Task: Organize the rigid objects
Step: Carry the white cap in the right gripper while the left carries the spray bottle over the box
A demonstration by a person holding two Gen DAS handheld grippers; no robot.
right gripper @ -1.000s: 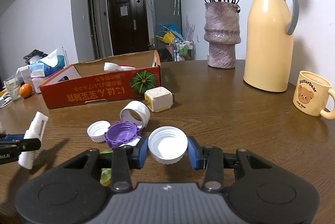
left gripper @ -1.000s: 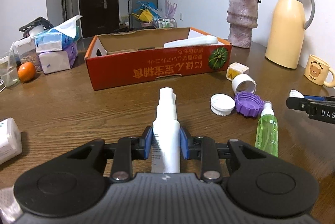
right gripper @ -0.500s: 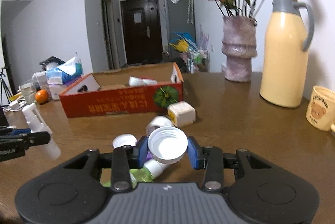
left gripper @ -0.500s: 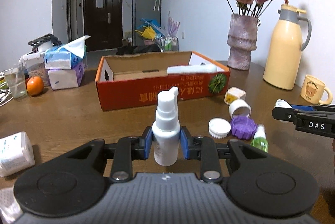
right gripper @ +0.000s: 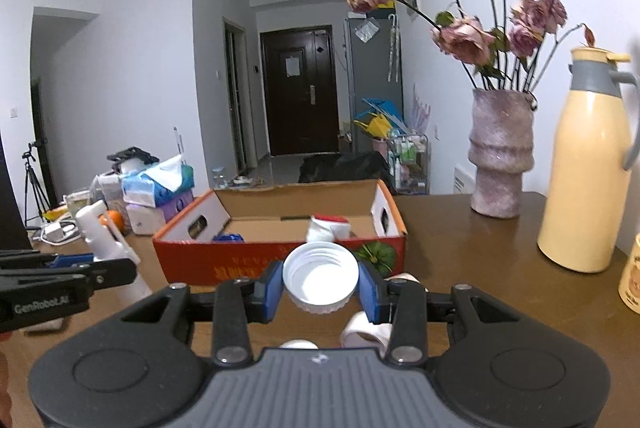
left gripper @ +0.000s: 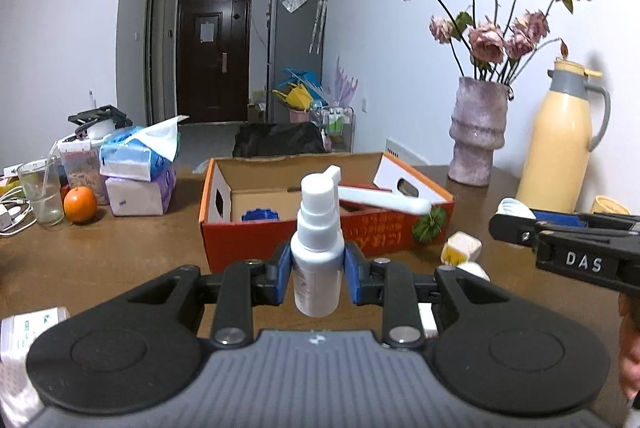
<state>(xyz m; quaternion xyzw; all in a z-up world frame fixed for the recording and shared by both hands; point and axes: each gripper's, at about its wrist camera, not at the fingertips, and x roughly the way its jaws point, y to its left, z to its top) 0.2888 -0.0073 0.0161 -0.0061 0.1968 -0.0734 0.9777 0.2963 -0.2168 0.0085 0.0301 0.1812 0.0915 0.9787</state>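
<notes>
spray bottle (left gripper: 318,255), white, with a pump head and side nozzle: we see it upright between the blue pads of the left gripper (left gripper: 318,274), pinched at the body, its base hanging clear above the wooden table (left gripper: 120,260). in the right wrist view the same bottle shows at the left edge, leaning a little, held in the black fingers of the left gripper.

right gripper (right gripper: 321,290): its blue pads pinch a white screw cap (right gripper: 321,278) by the ribbed rim, open threaded side facing the camera, also held off the table. in the left wrist view we catch only the tips of that gripper at the right edge, with a sliver of white cap at the tip.

orange cardboard box (right gripper: 280,262) sits on the table beyond both grippers, open at the top. inside it we note a blue lid (left gripper: 260,215) near the left end, a long white piece (left gripper: 384,200) lying across the right end, and in the right wrist view a white item with a red top (right gripper: 330,226). we cannot tell what that last one is.

on the table just right of the box front: a small cream and yellow cube-shaped lid (left gripper: 460,248). below the right gripper a white ring-shaped cap (right gripper: 366,328) lies on its side.

background: vase of dried roses (left gripper: 478,132), cream thermos jug (left gripper: 560,144), tissue packs (left gripper: 138,168), an orange (left gripper: 80,204), a glass (left gripper: 40,196).
</notes>
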